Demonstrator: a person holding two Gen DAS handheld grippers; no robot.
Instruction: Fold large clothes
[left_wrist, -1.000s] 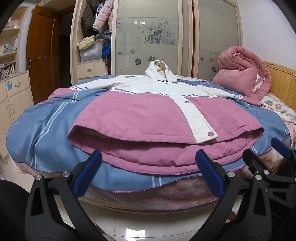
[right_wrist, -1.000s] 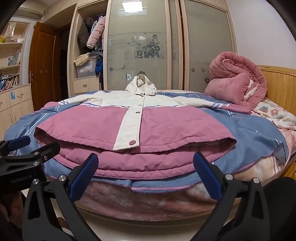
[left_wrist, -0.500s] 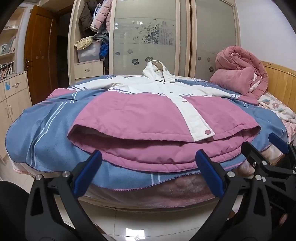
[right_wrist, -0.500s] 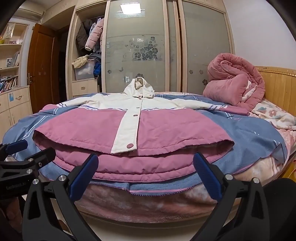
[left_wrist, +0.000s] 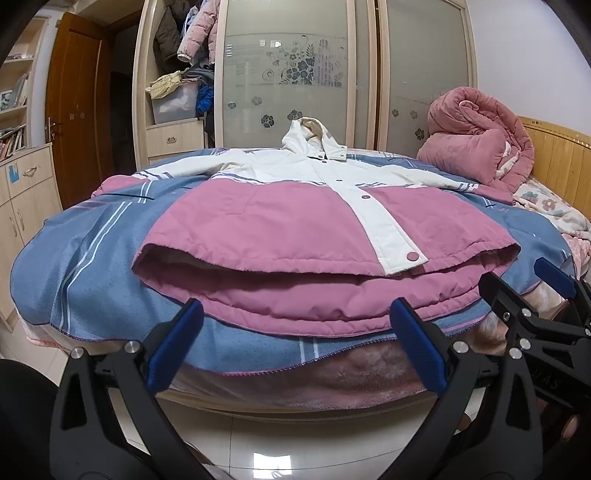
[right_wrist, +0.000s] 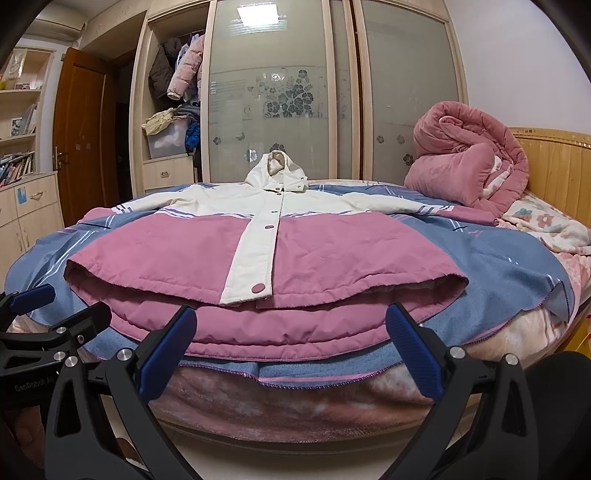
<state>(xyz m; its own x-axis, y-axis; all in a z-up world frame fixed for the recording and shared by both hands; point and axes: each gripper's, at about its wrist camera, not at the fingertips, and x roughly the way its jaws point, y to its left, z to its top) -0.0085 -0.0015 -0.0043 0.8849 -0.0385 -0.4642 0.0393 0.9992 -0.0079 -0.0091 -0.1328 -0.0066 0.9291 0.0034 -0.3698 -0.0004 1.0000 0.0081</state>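
Note:
A pink and white hooded jacket (left_wrist: 280, 225) lies flat and face up on the bed, hem toward me, hood at the far side, sleeves spread out. It also shows in the right wrist view (right_wrist: 295, 251). My left gripper (left_wrist: 291, 317) is open and empty, just short of the hem at the bed's near edge. My right gripper (right_wrist: 288, 325) is open and empty at the same edge. Each gripper shows in the other's view: the right one (left_wrist: 554, 291) and the left one (right_wrist: 40, 306).
A blue striped blanket (left_wrist: 85, 251) covers the bed under the jacket. A rolled pink quilt (left_wrist: 476, 144) sits at the far right by the wooden headboard (left_wrist: 557, 155). A wardrobe with glass doors (left_wrist: 288, 74) stands behind. Cabinets (left_wrist: 22, 192) stand at left. Glossy floor tiles lie below.
Both grippers have moved slightly toward the bed and the jacket hem. Both stay open. The jacket has not moved.

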